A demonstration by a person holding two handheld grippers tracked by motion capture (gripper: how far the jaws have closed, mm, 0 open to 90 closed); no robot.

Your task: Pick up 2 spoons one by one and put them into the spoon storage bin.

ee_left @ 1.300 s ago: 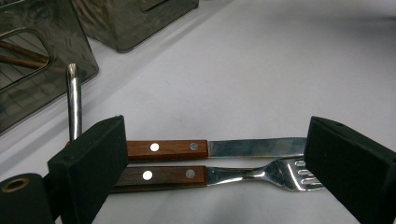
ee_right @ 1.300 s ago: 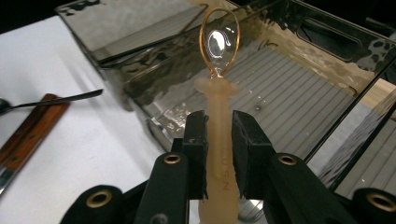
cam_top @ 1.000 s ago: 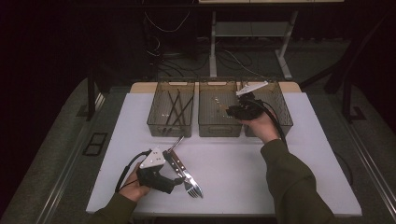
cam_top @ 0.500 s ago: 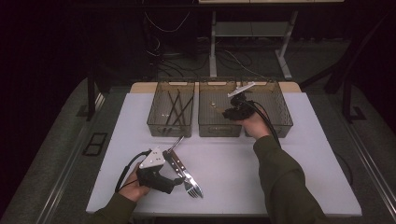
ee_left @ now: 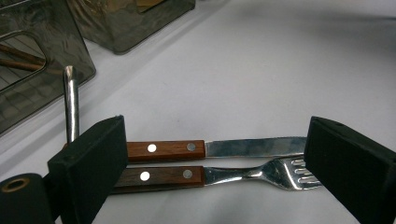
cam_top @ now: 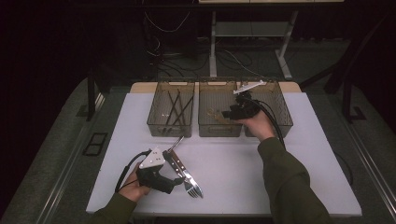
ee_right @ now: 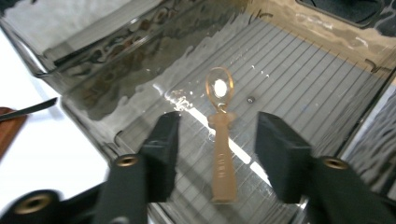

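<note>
An amber plastic spoon (ee_right: 222, 140) lies on the ribbed floor of the middle clear bin (cam_top: 219, 128). My right gripper (ee_right: 219, 133) hangs over it; its jaws have just been opening and stand on either side of the spoon's handle without pressing it. In the high view the right gripper (cam_top: 229, 113) reaches into that bin from the right. Near the table's front, a wood-handled knife (ee_left: 210, 148) and a wood-handled fork (ee_left: 243, 175) lie side by side. My left gripper (ee_left: 217, 161) is open, straddling both of them lengthwise.
The left bin (cam_top: 170, 126) holds several dark sticks. A right bin (cam_top: 280, 123) stands beside the middle one. A bare metal handle (ee_left: 70, 100) pokes up behind the left jaw. White tabletop (cam_top: 233, 163) stretches between the bins and the front edge.
My right gripper has edged left, deeper over the middle bin. The left gripper, knife and fork have kept their places.
</note>
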